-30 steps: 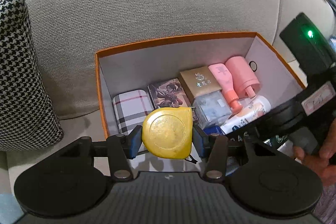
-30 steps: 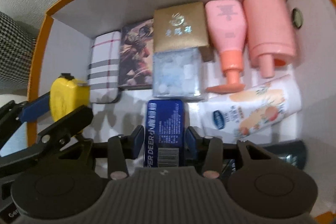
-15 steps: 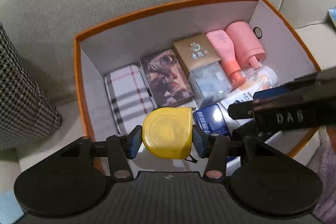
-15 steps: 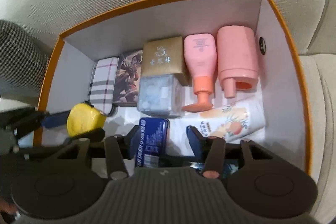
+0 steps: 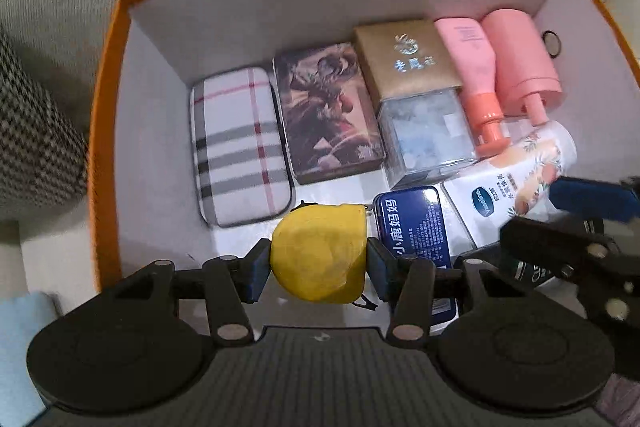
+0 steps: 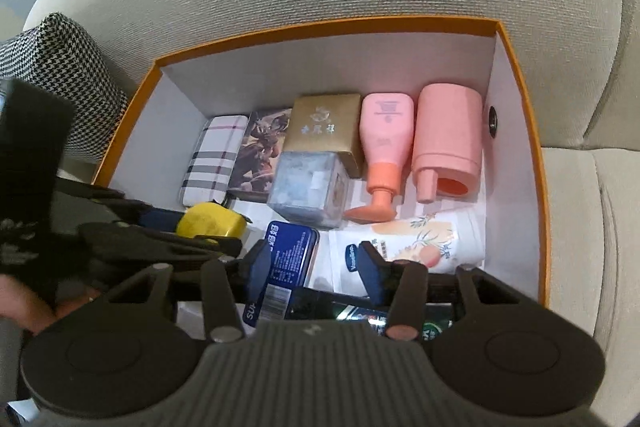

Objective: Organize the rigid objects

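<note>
We saw the left gripper (image 5: pixel 319 265) pinching the yellow tape measure (image 5: pixel 320 253) over the orange box (image 5: pixel 105 131) (near the blue tin (image 5: pixel 414 227)); the right gripper (image 6: pixel 312 269) stood spread, holding nothing.

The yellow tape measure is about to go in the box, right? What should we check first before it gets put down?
1. Grip: the left gripper pads press both sides of the yellow tape measure: ok.
2. Over the box: the tape measure hangs inside the orange box rim: ok.
3. Free spot: a white floor patch shows between the plaid case and the blue tin; whether it is wide enough: cannot tell.
4. Right gripper out of the way: its jaws are empty, but it hovers close over the blue tin: not ok.
5. Neighbours settled: the picture tin and the clear box lie flat: ok.
</note>
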Available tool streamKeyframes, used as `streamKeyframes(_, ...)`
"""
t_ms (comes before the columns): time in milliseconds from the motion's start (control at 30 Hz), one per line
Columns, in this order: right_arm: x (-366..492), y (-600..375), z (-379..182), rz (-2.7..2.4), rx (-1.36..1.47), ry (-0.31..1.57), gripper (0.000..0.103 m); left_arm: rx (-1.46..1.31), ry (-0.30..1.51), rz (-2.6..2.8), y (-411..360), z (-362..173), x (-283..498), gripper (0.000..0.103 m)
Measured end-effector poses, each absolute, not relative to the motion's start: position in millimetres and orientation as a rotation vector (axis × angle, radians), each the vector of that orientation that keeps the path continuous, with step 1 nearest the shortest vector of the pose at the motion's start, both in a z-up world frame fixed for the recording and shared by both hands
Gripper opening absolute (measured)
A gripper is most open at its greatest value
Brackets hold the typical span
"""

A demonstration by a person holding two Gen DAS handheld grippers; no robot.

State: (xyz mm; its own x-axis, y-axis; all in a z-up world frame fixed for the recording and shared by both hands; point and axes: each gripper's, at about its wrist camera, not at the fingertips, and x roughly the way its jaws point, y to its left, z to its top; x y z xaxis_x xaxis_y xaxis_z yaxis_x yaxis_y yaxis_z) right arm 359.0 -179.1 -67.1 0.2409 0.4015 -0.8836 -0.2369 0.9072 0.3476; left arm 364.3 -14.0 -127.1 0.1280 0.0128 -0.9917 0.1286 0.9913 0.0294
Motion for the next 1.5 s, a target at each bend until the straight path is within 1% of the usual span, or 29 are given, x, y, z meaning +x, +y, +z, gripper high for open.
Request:
streamKeyframes(133,355,-182,-66,0.432,0.146,1.254,0.05,0.121,1.439,-0.053,-11,-131,364,0.059)
streamKeyframes(167,354,-183,-66,0.433,0.144,1.255,0.05,0.117,1.441,-0.045,-11,-131,365,0.062)
streamKeyframes(267,352,-186,-62,0.421,0.139,1.255,0.051,0.124,1.432,-0.045,-11,-128,364,0.063)
streamKeyframes(367,348,-188,-58,0.41,0.137,1.252,0.051,0.133,1.421,-0.059,-14,-121,361,0.067)
streamKeyframes(533,340,-187,-44,0.41,0.119,1.235,0.051,0.124,1.373,-0.069,-12,-98,348,0.069)
streamKeyframes(733,329,-186,-19,0.389,0.094,1.196,0.051,0.086,1.242,-0.095,-8,-47,336,0.072)
streamKeyframes(833,320,-187,3,0.383,0.073,1.142,0.051,0.055,1.124,-0.121,0,-13,321,0.073)
streamKeyframes(900,314,-188,17,0.376,0.06,1.099,0.052,0.047,1.01,-0.138,3,10,306,0.079)
streamKeyframes(967,306,-191,33,0.363,0.053,1.052,0.061,0.035,0.894,-0.17,4,32,288,0.081)
streamKeyframes(1000,303,-192,40,0.357,0.052,1.029,0.063,0.03,0.85,-0.185,5,40,279,0.083)
streamKeyframes(1067,293,-194,54,0.348,0.045,0.982,0.065,0.024,0.782,-0.186,7,52,263,0.086)
streamKeyframes(1133,283,-195,65,0.339,0.032,0.935,0.07,0.003,0.715,-0.167,11,62,248,0.089)
streamKeyframes(1167,278,-195,70,0.334,0.026,0.91,0.071,-0.011,0.675,-0.152,15,67,240,0.091)
streamKeyframes(1233,270,-195,77,0.334,0.025,0.879,0.072,-0.036,0.597,-0.116,25,75,226,0.092)
streamKeyframes(1267,265,-195,81,0.334,0.032,0.87,0.074,-0.051,0.555,-0.1,29,78,218,0.093)
streamKeyframes(1367,256,-193,87,0.338,0.052,0.845,0.081,-0.09,0.495,-0.046,37,84,206,0.095)
streamKeyframes(1400,252,-190,89,0.336,0.046,0.832,0.081,-0.103,0.483,-0.033,39,84,203,0.097)
streamKeyframes(1500,236,-181,93,0.321,-0.001,0.758,0.086,-0.134,0.458,-0.009,49,83,197,0.097)
